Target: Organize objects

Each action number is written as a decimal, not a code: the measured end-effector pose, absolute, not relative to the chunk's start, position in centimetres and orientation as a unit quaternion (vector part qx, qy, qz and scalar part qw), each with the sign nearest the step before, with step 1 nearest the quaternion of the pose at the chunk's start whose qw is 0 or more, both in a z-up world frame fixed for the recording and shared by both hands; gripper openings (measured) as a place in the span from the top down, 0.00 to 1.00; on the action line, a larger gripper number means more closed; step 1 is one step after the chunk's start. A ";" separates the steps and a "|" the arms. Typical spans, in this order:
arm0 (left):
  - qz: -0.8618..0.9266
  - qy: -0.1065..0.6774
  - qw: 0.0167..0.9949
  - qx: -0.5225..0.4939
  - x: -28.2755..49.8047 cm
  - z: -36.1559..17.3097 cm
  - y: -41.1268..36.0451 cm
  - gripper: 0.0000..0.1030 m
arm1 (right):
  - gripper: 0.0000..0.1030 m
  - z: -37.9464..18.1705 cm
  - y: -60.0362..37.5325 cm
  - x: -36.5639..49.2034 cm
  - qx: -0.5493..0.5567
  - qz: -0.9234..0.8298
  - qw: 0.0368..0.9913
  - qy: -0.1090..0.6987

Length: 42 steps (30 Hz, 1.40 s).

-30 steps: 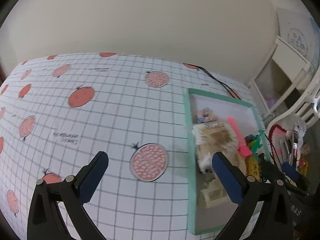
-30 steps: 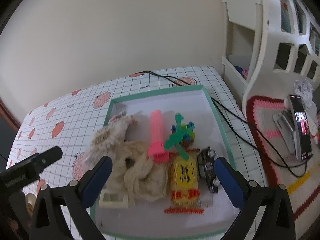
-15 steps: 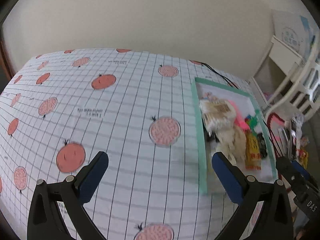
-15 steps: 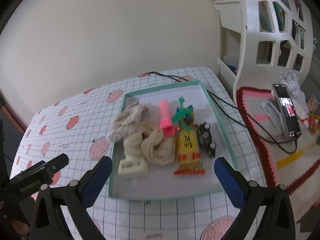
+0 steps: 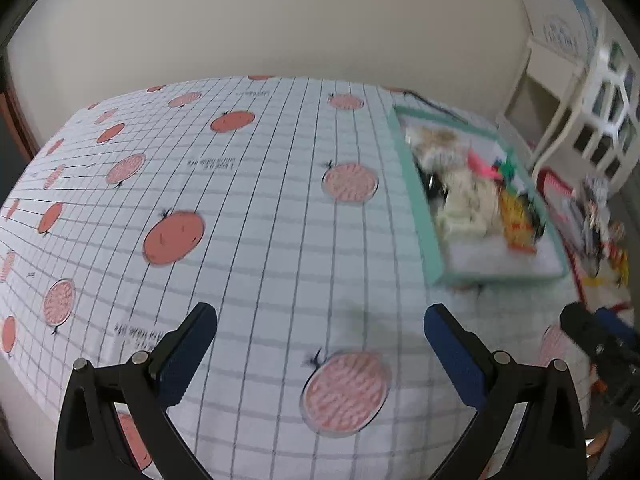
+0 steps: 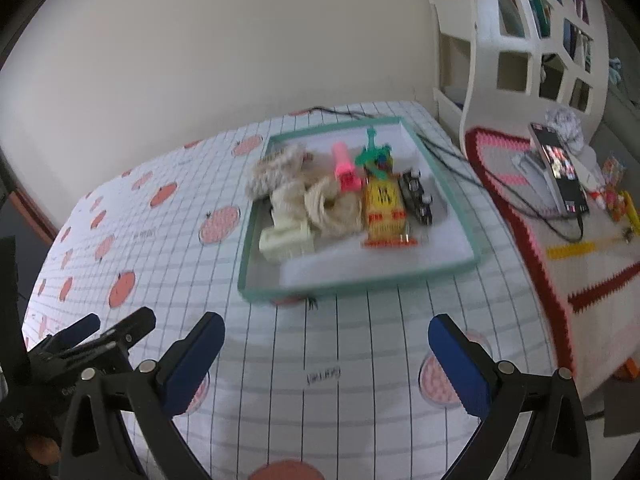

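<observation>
Claws (image 6: 324, 354) open, grid tablecloth (image 6: 352, 320), shelf (image 6: 532, 40)

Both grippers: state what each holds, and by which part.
Nothing is held. The left gripper and right gripper are both open and empty above the tablecloth; the toys lie in the tray.

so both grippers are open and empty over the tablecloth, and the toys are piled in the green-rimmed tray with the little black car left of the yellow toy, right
Not quite. In the right wrist view the black car lies right of the yellow toy, not left. The rest holds: the left gripper and right gripper are open and empty, and the toys sit in the green-rimmed tray.
</observation>
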State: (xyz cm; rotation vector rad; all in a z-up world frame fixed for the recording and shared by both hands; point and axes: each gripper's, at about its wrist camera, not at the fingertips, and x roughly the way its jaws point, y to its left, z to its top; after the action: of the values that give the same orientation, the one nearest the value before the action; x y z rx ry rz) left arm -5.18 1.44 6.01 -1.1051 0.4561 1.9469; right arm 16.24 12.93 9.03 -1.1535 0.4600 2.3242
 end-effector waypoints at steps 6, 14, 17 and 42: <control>0.763 0.207 0.411 -0.453 -4.3 4.0 -0.3 0.00 | 0.00 7.5 11.7 17.7 -0.440 0.844 0.261 0.162; 0.756 0.221 0.414 -0.456 -4.0 3.0 -1.9 0.00 | 0.00 5.8 11.2 18.6 -0.450 0.838 0.260 0.165; 0.753 0.224 0.414 -0.460 -4.1 2.4 -2.2 0.00 | 0.00 4.9 11.1 18.7 -0.459 0.834 0.259 0.163; 0.747 0.239 0.397 -0.477 -4.6 -0.6 -1.7 0.00 | 0.00 0.9 11.1 18.2 -0.497 0.811 0.277 0.135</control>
State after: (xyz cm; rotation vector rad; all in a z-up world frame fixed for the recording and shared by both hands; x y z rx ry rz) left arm -4.59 -1.68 -0.55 -1.2086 0.6068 1.8921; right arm 18.22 11.07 0.91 -1.3348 0.3613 2.1777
